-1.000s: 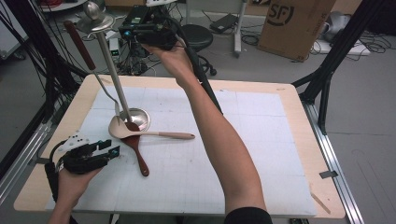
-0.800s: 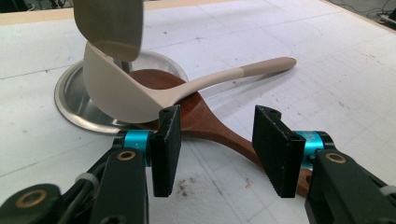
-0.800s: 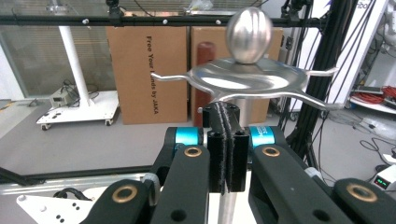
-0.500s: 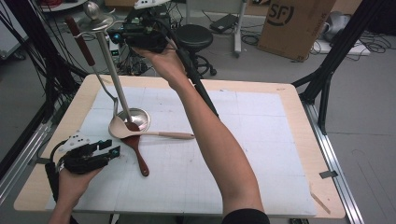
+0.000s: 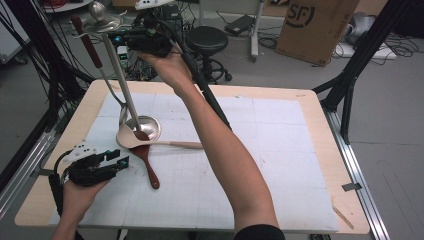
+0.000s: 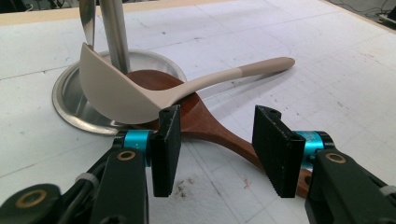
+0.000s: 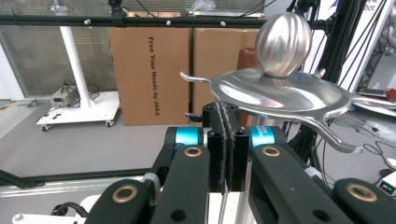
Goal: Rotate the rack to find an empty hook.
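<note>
Utensil stand point(image 5: 120, 85) rises from the table point(image 5: 300, 165). Our right gripper point(image 5: 145, 42) sits just beside its top disc point(image 7: 280, 95), jaws pressed together. Our left gripper point(image 5: 107, 162), jaws spread and holding nothing, rests near its base, facing the cream ladle point(image 6: 135, 93) and wooden spoon point(image 6: 205, 126).

Even, bright indoor light, soft shadows, all three views fairly sharp.

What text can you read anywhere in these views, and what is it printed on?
"SF" in a round logo: on the cardboard box on the floor beyond the table, high view.
"Free Your Hands by JAKA": running down the side of the cardboard box in the right gripper view.
Letters on the white panel at the top right of that view: cut off, not readable.
</note>
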A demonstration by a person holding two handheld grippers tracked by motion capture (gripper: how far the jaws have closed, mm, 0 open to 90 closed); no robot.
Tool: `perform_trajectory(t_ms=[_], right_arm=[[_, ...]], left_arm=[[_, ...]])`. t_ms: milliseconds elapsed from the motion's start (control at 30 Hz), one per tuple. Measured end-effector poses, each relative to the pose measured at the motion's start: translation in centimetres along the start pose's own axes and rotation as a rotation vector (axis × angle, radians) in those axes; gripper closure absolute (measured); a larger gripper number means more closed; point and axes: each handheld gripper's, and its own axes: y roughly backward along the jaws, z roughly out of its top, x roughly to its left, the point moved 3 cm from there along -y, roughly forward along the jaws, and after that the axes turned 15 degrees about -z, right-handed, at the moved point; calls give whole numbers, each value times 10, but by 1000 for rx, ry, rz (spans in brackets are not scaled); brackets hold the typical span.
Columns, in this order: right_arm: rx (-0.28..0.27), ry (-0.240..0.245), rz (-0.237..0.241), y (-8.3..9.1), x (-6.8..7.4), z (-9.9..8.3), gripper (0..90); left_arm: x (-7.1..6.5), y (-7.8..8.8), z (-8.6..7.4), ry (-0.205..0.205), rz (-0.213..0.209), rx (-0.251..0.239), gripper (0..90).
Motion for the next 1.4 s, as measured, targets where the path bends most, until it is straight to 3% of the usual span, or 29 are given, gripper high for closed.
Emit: perform_trajectory(t_ms=[1100, 1400], right_arm=[[-5, 15, 44, 6, 10, 1, 896], [20, 32, 39, 14, 8, -11, 894]], left_arm=[[-1, -1, 0, -4, -3, 2, 524], [-1, -1, 0, -7, -4, 5, 524]])
